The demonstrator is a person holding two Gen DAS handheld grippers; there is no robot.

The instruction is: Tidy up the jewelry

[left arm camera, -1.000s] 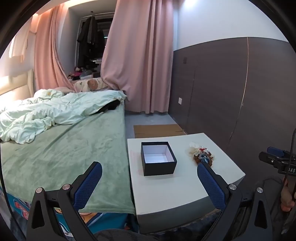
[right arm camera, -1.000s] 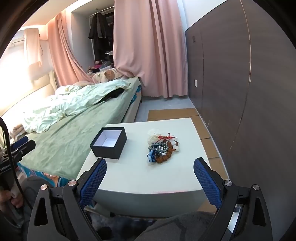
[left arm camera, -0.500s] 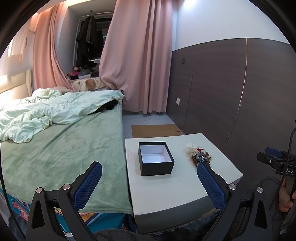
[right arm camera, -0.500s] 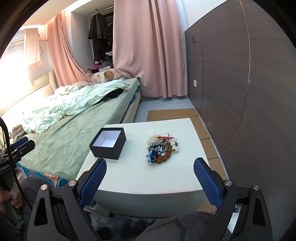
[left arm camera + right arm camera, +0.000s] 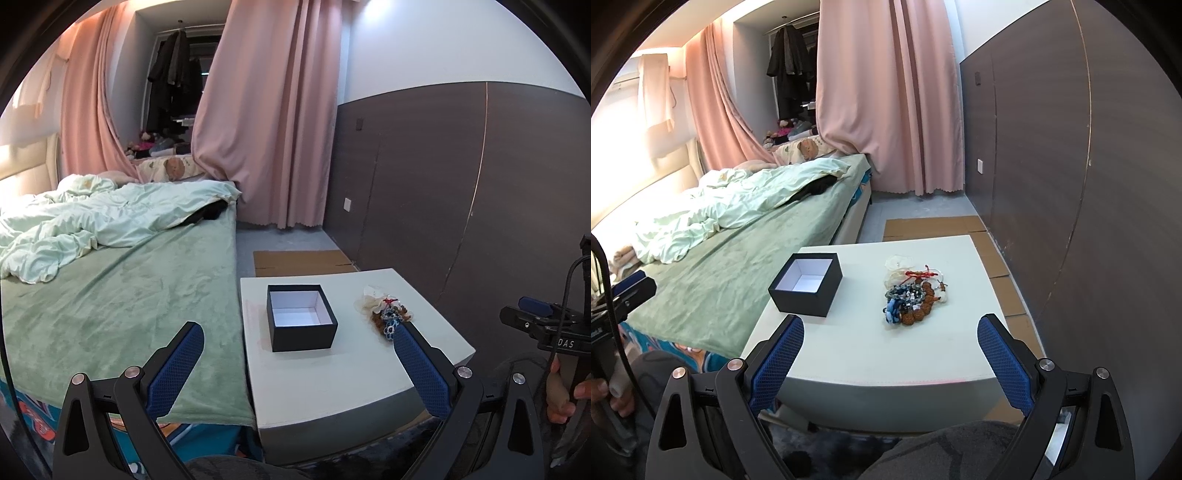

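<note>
— So, where do the two grippers stand?
— Both hang short of the white table, held off its near edge. The left gripper has its blue-padded fingers spread wide with nothing between them; the right gripper is the same, fingers splayed and bare

— And the jewelry?
— A tangled jewelry pile lies on the tabletop: brown beads, blue-grey beads, a red cord and some pale pieces. From the right gripper it sits ahead, almost centred between the fingers. From the left gripper it lies ahead and to the right, just past the right finger's tip

— The box?
— A black box with a white inside stands open and upright, nothing visible in it. It is straight ahead of the left gripper, and ahead-left of the right one, well apart from the pile

— Anything else?
— A green-covered bed runs along the left of the table, pink curtains hang beyond, and a person's hand grips the right tool's handle at the far right edge of the left view
</note>
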